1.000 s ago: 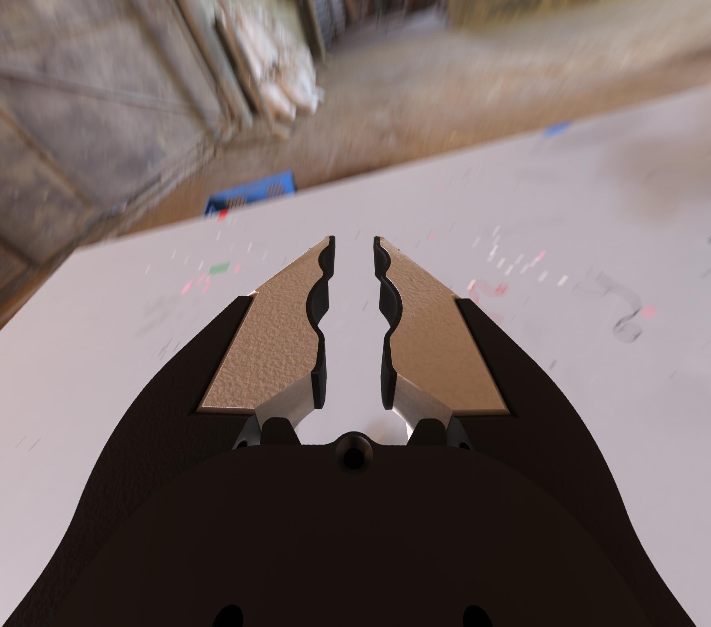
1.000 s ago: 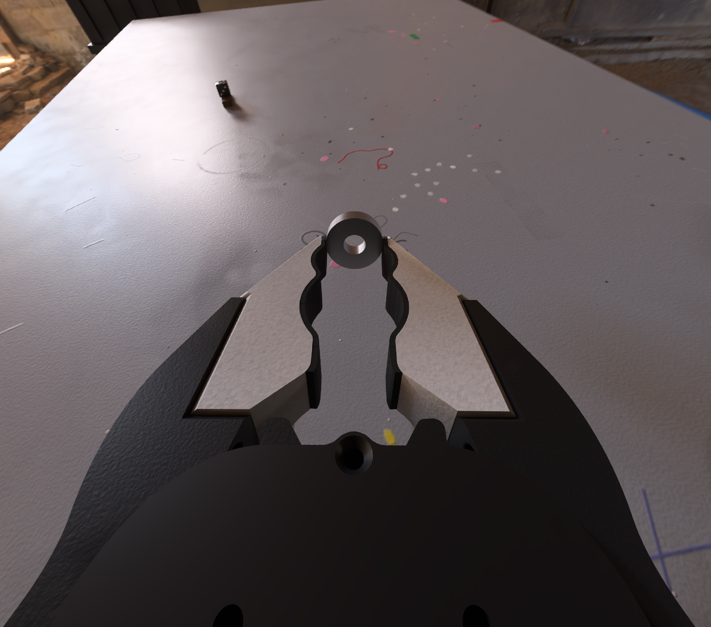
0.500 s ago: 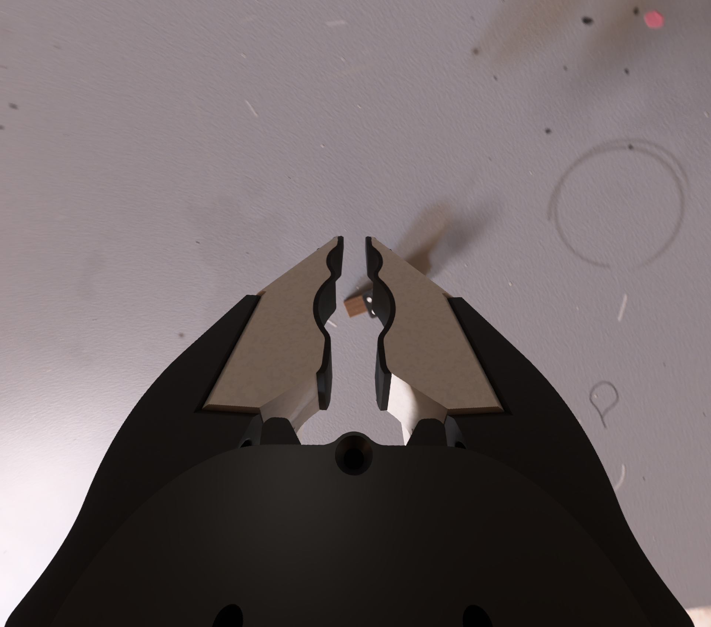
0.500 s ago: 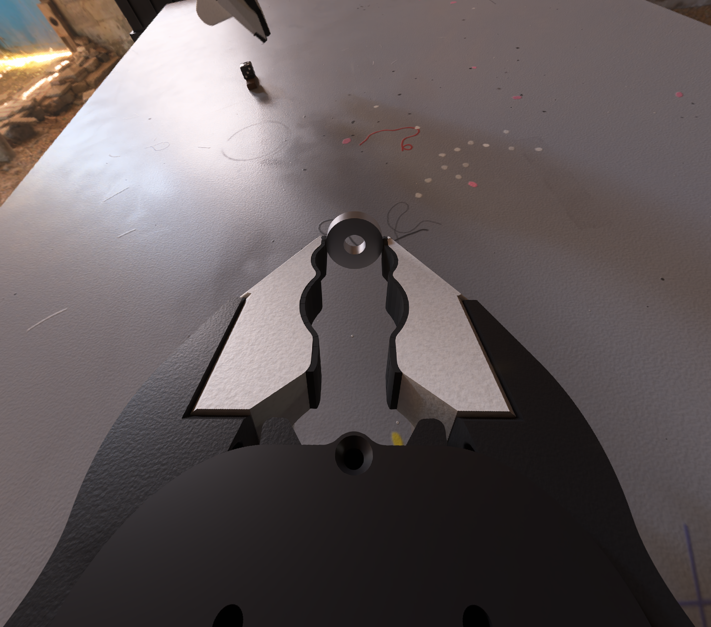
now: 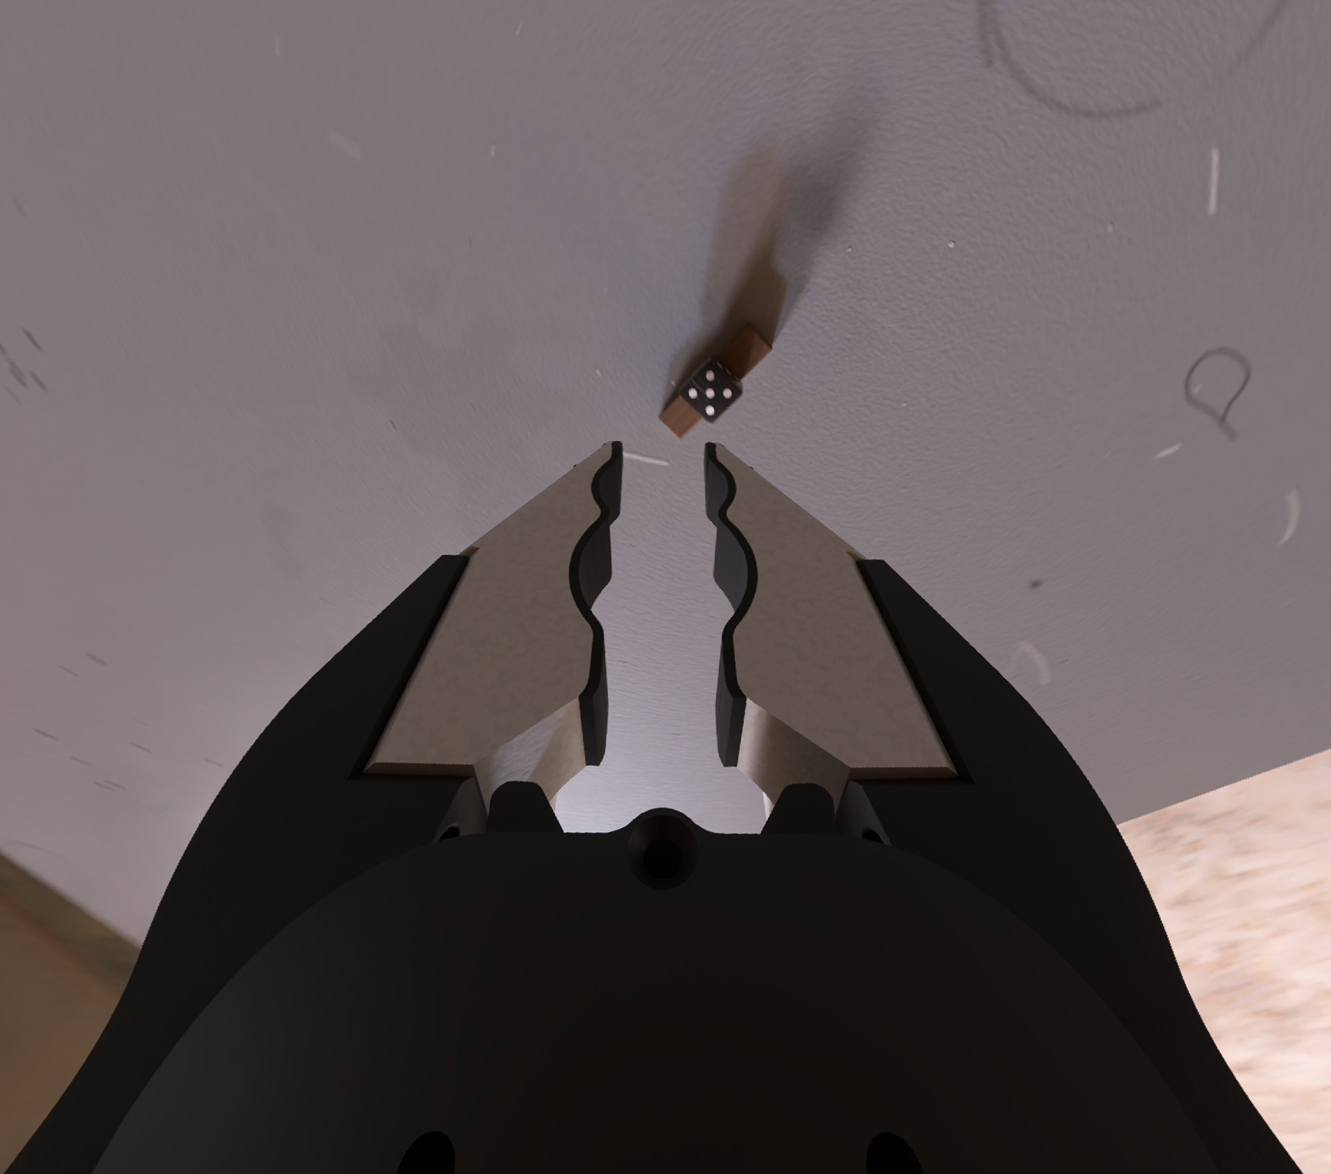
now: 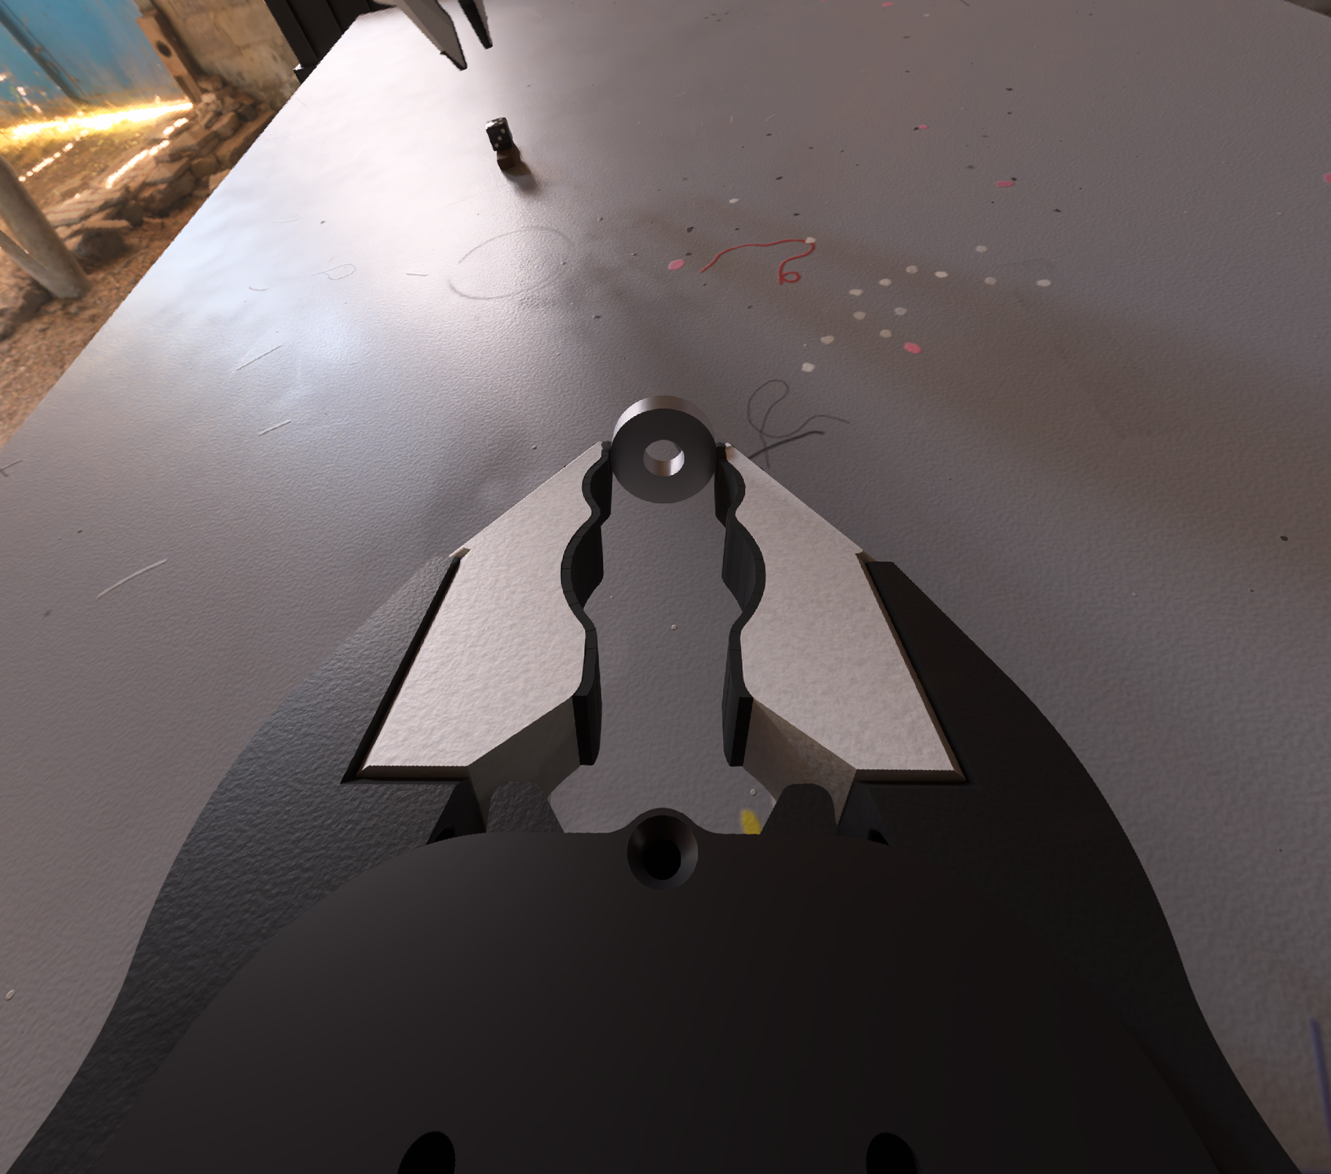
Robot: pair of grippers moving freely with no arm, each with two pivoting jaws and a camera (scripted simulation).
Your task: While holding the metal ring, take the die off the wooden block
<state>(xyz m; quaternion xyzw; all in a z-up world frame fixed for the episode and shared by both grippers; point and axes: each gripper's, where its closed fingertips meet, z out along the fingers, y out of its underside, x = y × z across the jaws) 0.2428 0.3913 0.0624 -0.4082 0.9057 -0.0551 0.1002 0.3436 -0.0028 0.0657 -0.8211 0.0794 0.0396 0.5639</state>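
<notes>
Left wrist view looks down on the die [image 5: 710, 394] atop the block [image 5: 716, 381], just ahead and slightly right of the left gripper [image 5: 661, 453], whose jaws stand narrowly apart and empty. Right wrist view alone shows the right gripper [image 6: 662, 456] clamped on the ring [image 6: 664, 449], with the die far off on the table [image 6: 1008, 491] under the left one.

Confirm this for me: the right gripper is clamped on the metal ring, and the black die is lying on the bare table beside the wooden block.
Not quite. The die is not on the bare table; it sits on top of the wooden block, as the left wrist view shows. The rest holds: the right gripper is clamped on the metal ring.
</notes>
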